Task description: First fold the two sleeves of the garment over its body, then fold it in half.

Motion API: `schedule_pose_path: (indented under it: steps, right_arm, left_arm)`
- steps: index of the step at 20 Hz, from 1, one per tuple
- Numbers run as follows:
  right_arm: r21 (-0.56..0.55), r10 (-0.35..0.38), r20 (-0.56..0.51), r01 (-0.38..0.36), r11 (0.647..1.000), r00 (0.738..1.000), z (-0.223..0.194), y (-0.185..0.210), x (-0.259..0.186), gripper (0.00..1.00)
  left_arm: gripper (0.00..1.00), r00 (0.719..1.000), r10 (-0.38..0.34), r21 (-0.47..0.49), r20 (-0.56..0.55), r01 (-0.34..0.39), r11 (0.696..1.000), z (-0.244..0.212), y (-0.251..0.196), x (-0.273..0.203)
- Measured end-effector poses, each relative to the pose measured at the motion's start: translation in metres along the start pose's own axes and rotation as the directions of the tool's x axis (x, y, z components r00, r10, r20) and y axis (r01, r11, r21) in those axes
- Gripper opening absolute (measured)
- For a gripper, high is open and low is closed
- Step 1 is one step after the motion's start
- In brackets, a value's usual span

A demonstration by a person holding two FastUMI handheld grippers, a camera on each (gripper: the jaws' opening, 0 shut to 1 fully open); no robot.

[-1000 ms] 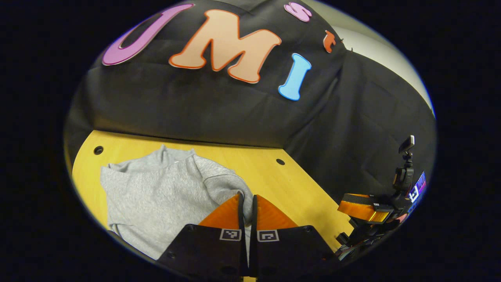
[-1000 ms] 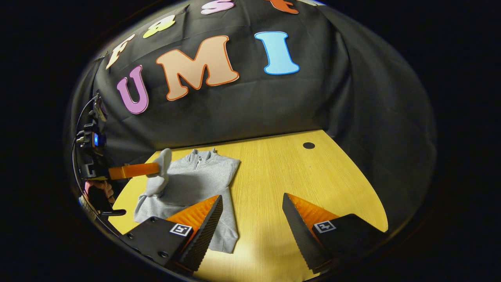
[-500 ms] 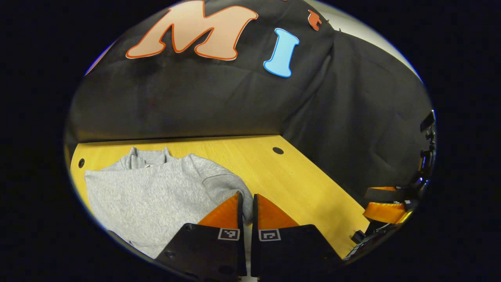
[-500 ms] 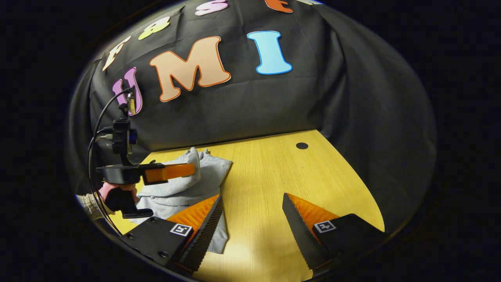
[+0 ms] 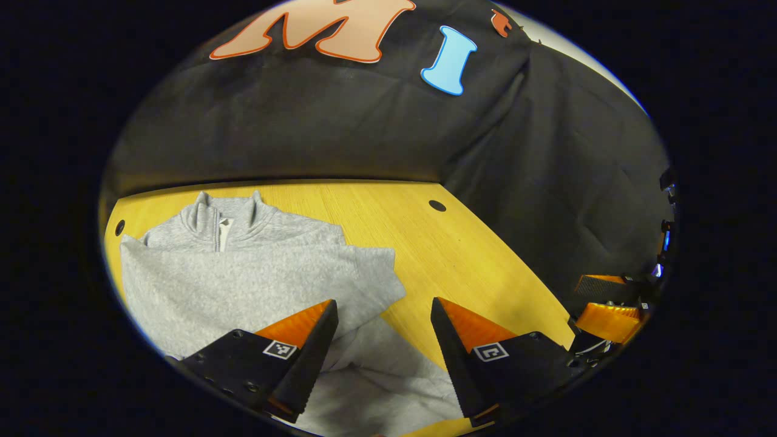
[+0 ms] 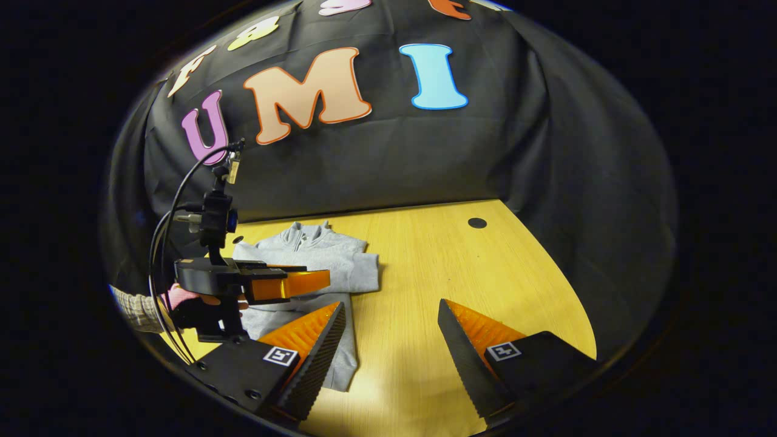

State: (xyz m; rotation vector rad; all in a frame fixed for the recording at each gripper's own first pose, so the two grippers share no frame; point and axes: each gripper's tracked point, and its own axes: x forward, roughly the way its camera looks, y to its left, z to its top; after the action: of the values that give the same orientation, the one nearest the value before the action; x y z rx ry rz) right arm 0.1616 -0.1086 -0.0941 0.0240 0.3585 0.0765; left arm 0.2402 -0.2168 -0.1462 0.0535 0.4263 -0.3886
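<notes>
Grey zip-neck sweatshirt (image 5: 255,273): lies flat on the yellow wooden table (image 5: 461,261), collar toward the booth wall. One sleeve (image 5: 340,267), pinched and carried a moment ago, now rests crosswise over the body, cuff at the far edge. Left gripper (image 5: 382,315): jaws now wide, just above the cloth, released. Right gripper (image 6: 388,321): wide, empty, hovering over bare table beside the hem. Sleeve folding looks done; halving remains.

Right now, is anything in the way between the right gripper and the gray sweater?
No, nothing visible blocks it. The right gripper hangs open over bare table, and the sweater lies just beside its near finger. The left gripper, also open, hovers over the sweater's far side, not between them.
</notes>
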Motion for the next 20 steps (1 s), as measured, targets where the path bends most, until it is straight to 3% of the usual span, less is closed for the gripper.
schedule_pose_path:
  steps: [3, 4, 5, 7, 9, 12, 13, 19, 20]
  right_arm:
    - [-0.020, 0.040, -0.032, -0.040, 0.999, 0.999, -0.015, 0.021, 0.004, 0.93]
    - [-0.030, 0.053, -0.045, -0.054, 0.998, 0.998, -0.024, 0.029, 0.006, 0.97]
    - [-0.041, 0.065, -0.061, -0.068, 0.997, 0.996, -0.031, 0.036, 0.007, 0.93]
    - [-0.053, 0.095, -0.091, -0.100, 0.994, 0.991, -0.048, 0.052, 0.009, 0.93]
    - [-0.069, 0.120, -0.111, -0.128, 0.989, 0.987, -0.063, 0.067, 0.010, 0.97]
    - [-0.073, 0.137, -0.147, -0.149, 0.986, 0.980, -0.089, 0.081, 0.012, 0.93]
    - [-0.071, 0.138, -0.156, -0.151, 0.986, 0.978, -0.098, 0.083, 0.014, 0.97]
    - [-0.099, 0.114, -0.249, -0.142, 0.985, 0.962, -0.154, 0.087, 0.027, 0.97]
    - [-0.101, 0.106, -0.262, -0.137, 0.985, 0.959, -0.161, 0.087, 0.029, 0.93]
  left_arm:
    - [0.89, 0.999, 0.035, 0.056, 0.008, -0.035, 0.998, -0.006, 0.025, -0.041]
    - [0.89, 0.998, 0.055, 0.070, 0.013, -0.055, 0.996, -0.011, 0.036, -0.056]
    - [0.94, 0.997, 0.076, 0.082, 0.015, -0.077, 0.994, -0.015, 0.048, -0.072]
    - [0.89, 0.994, 0.107, 0.092, 0.023, -0.108, 0.990, -0.026, 0.066, -0.107]
    - [0.89, 0.990, 0.143, 0.104, 0.017, -0.144, 0.984, -0.044, 0.084, -0.143]
    - [0.89, 0.974, 0.223, 0.119, -0.023, -0.219, 0.968, -0.083, 0.117, -0.195]
    - [0.89, 0.969, 0.244, 0.097, -0.041, -0.239, 0.966, -0.099, 0.127, -0.208]
    - [0.89, 0.923, 0.361, -0.093, -0.136, -0.375, 0.923, -0.172, 0.170, -0.250]
    - [0.89, 0.918, 0.367, -0.119, -0.149, -0.385, 0.915, -0.180, 0.171, -0.251]
